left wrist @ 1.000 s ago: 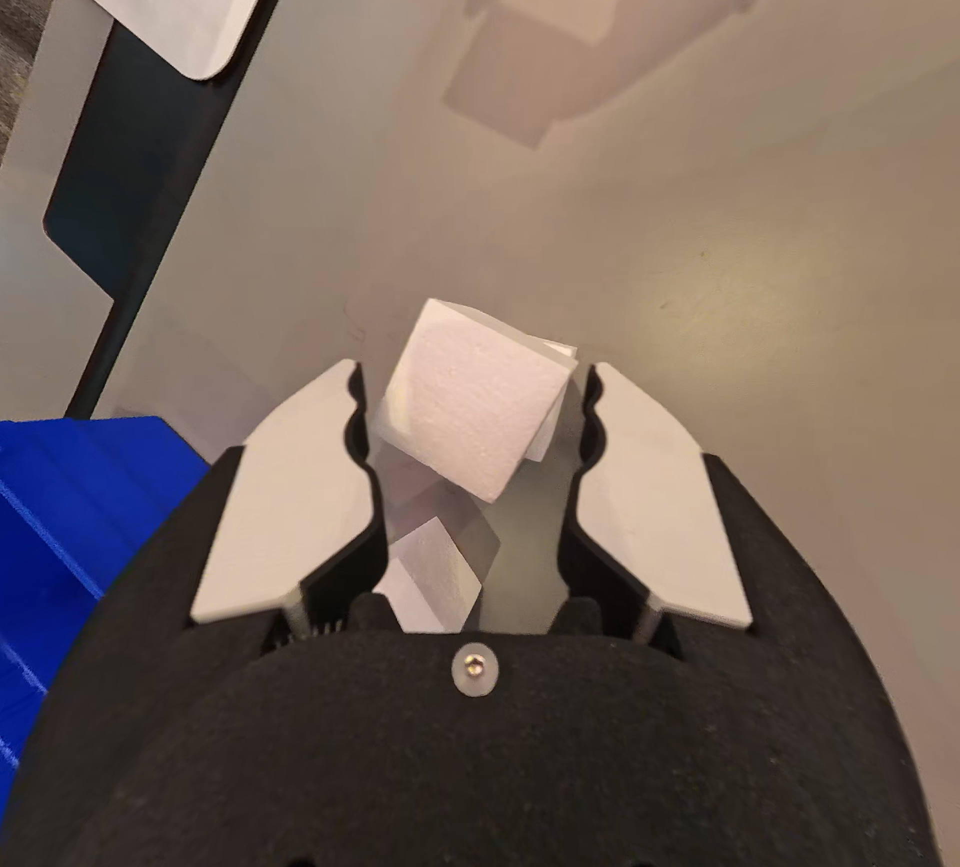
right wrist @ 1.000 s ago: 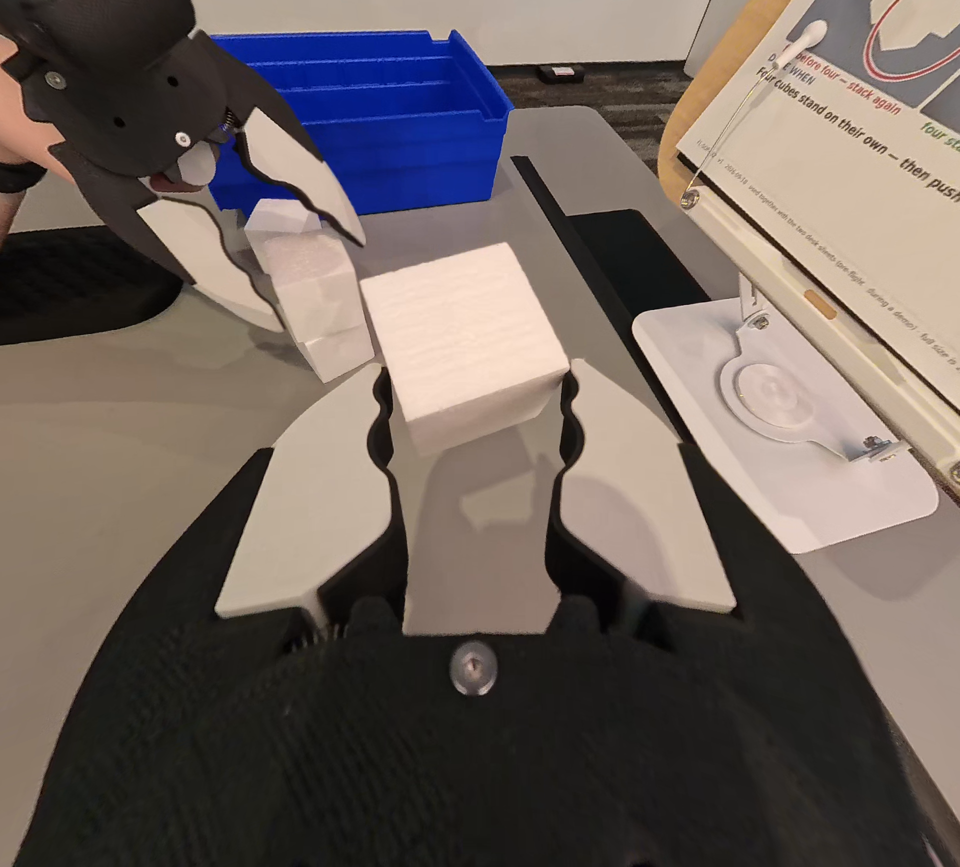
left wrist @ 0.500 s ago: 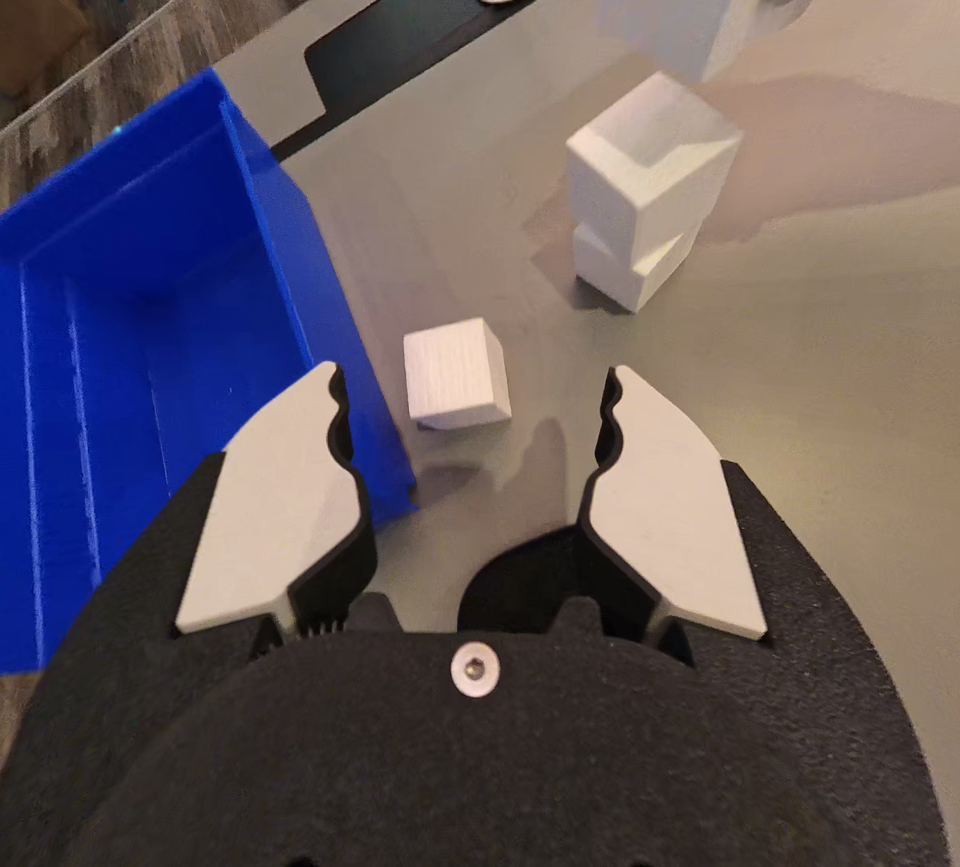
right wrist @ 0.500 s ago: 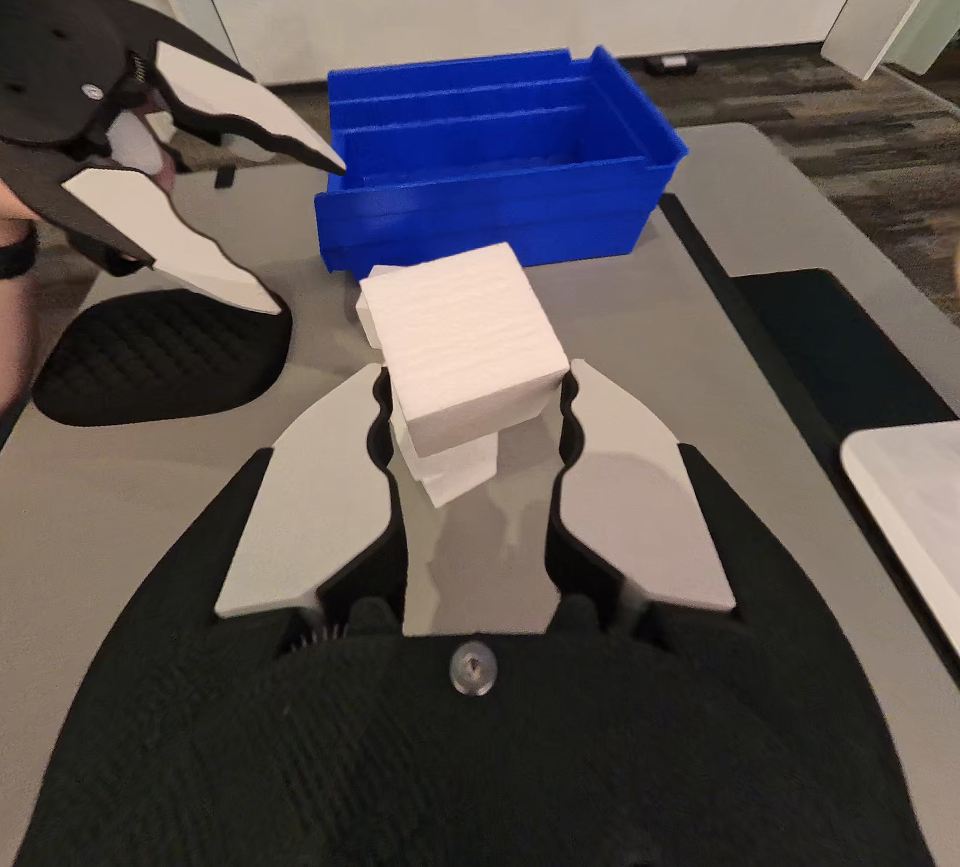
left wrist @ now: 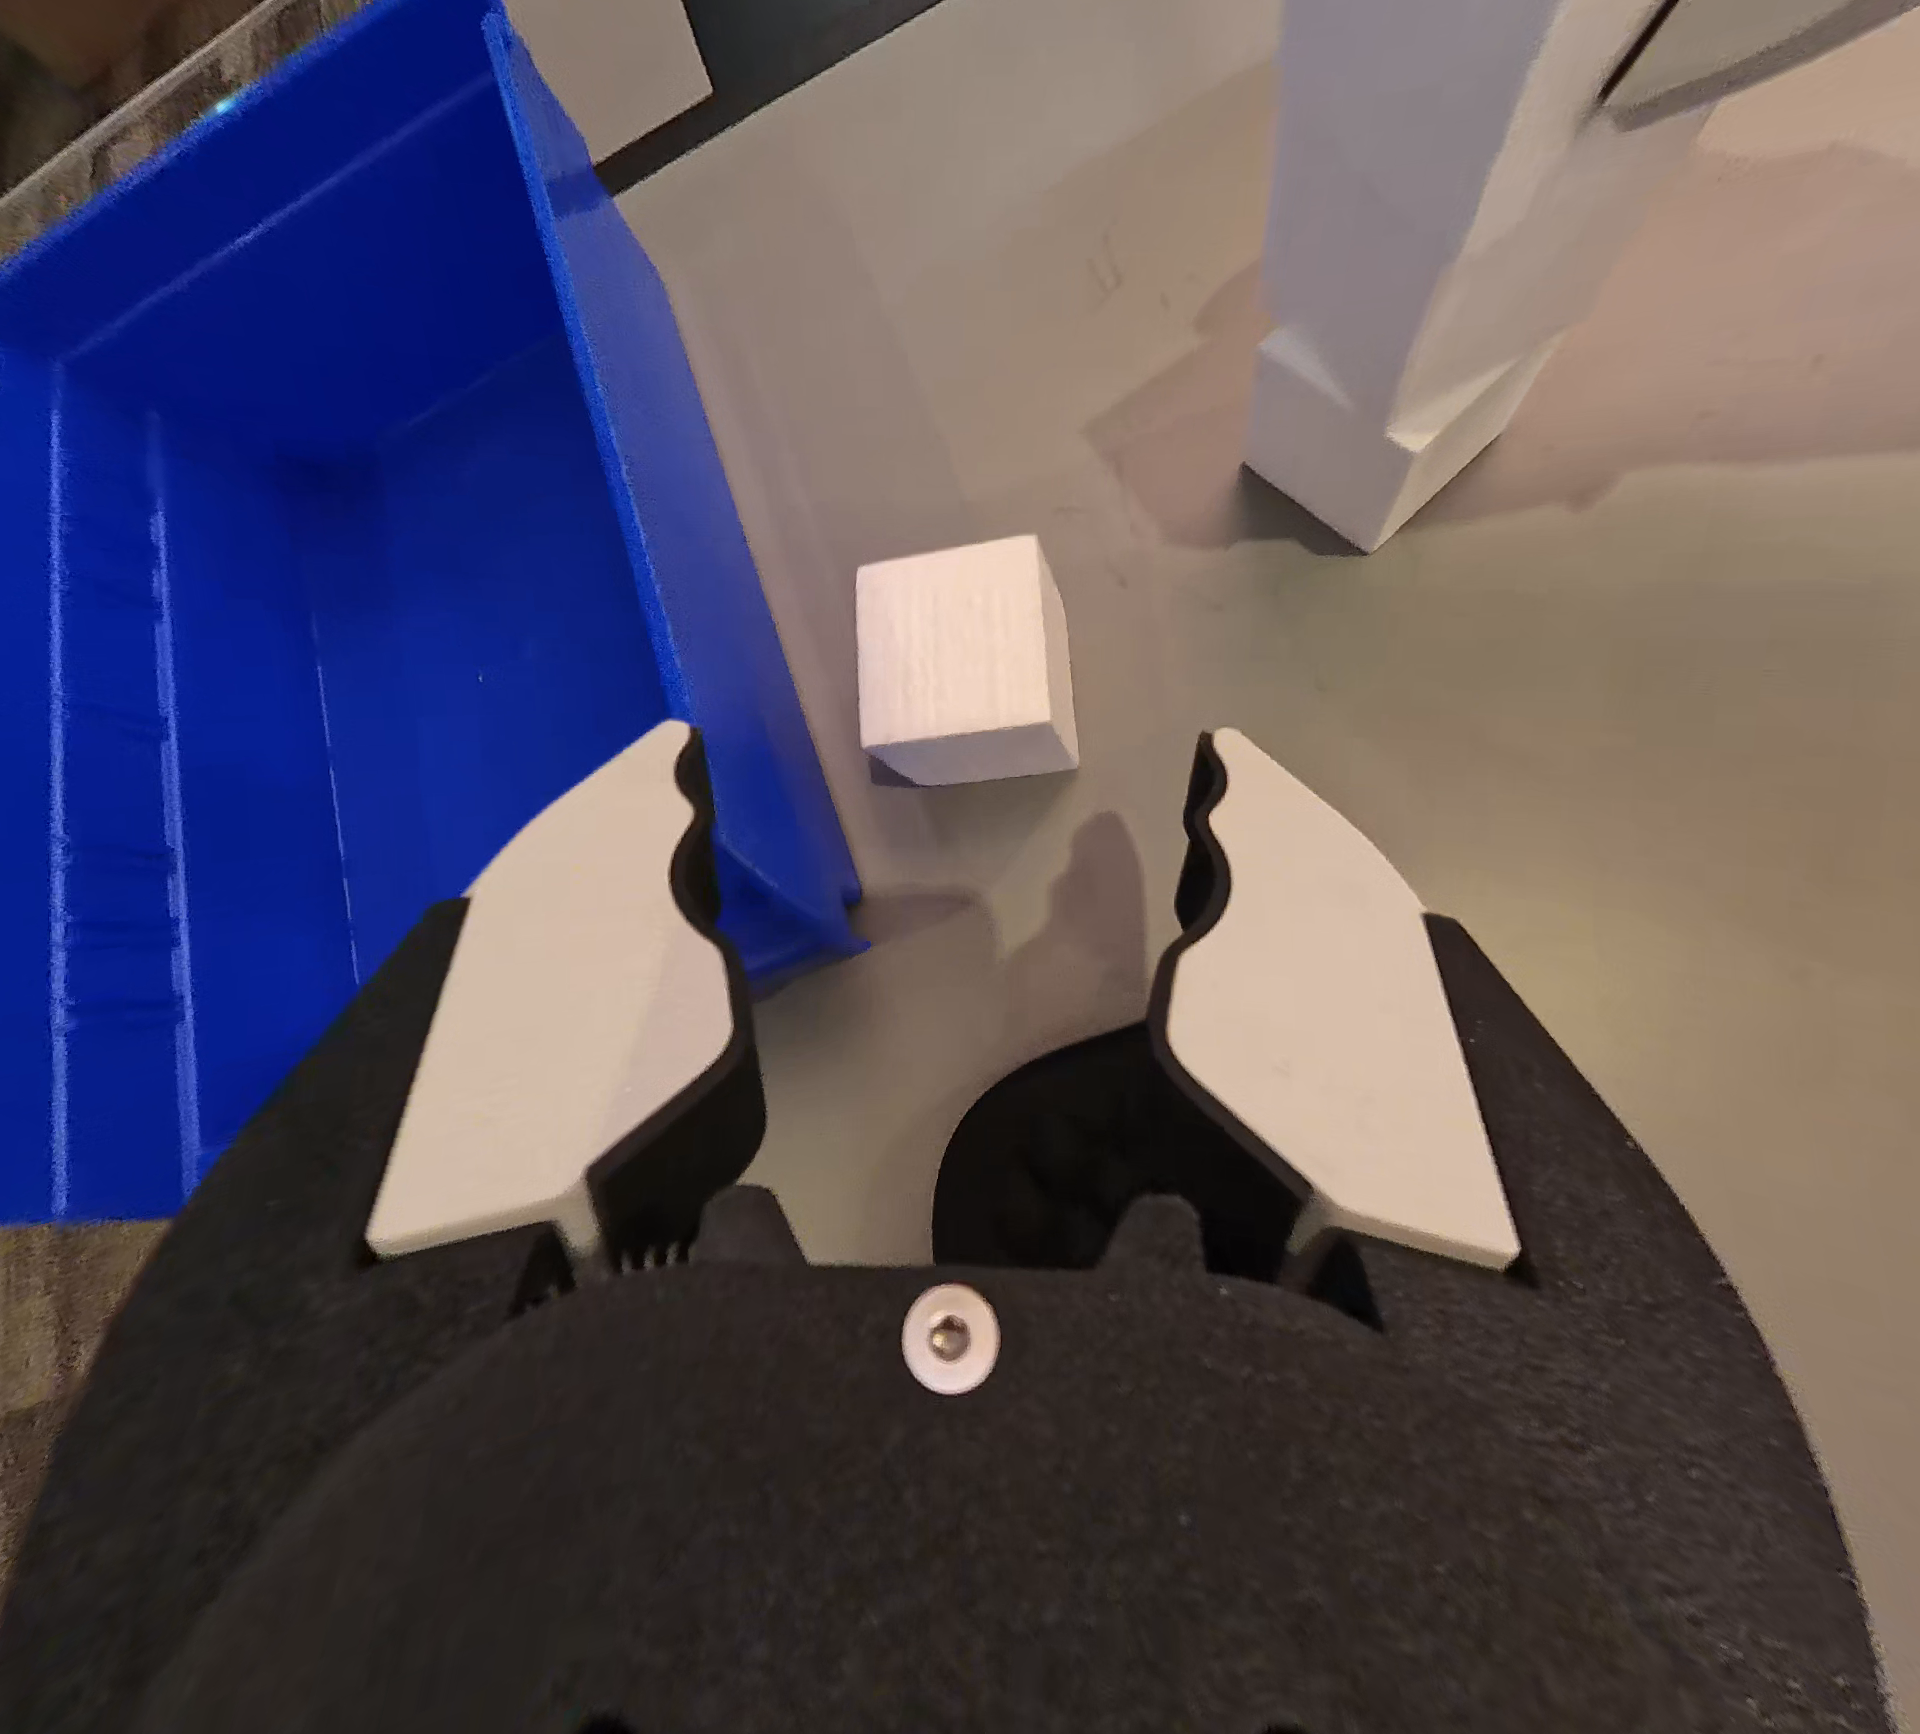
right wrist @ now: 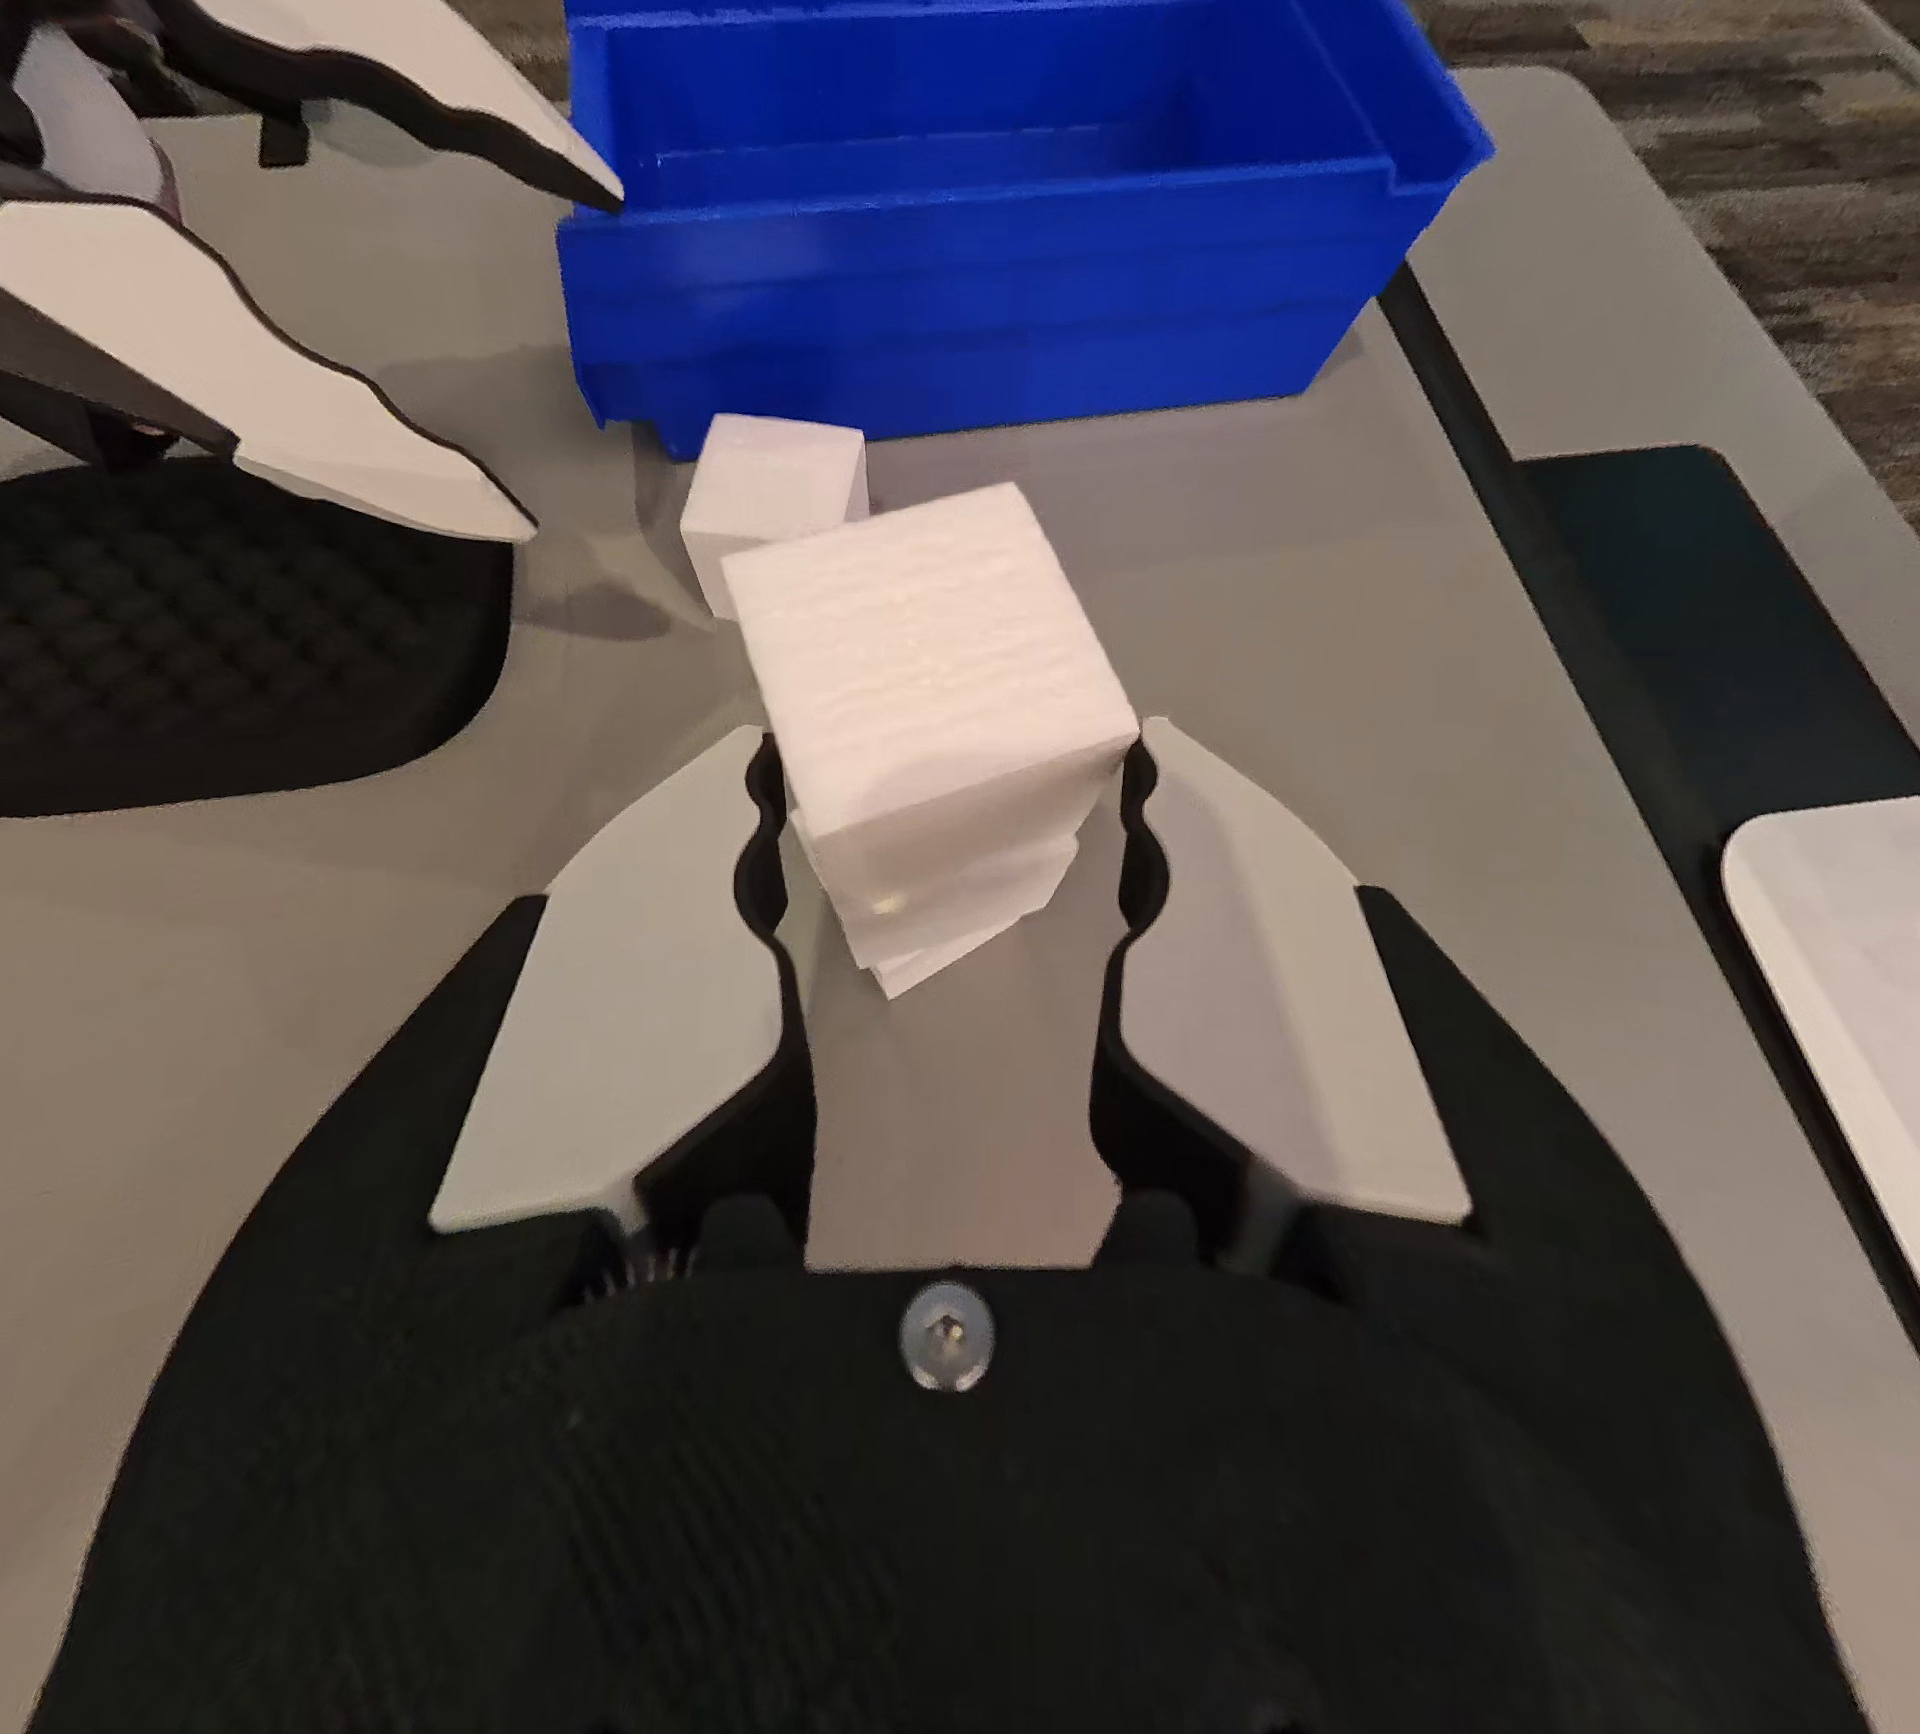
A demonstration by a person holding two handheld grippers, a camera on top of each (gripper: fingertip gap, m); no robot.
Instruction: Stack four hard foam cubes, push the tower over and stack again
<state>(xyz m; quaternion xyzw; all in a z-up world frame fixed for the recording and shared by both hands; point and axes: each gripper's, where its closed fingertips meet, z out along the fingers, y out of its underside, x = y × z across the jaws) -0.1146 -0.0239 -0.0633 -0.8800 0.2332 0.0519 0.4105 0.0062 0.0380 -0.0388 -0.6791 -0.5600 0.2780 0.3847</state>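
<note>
My right gripper [right wrist: 945, 744] has its fingers clamped on the top foam cube [right wrist: 925, 656], which sits on the stack [left wrist: 1392, 250] on the grey table [right wrist: 1299, 604]; my left gripper [left wrist: 945, 785] has its fingers apart and empty, above the loose cube [left wrist: 958, 658] just beside the blue bin [left wrist: 312, 541].

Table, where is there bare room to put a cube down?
Free: the grey table between the stack and the dark strip, and near the black pad. Crowded: between the blue bin and stack, where the loose cube sits.
</note>
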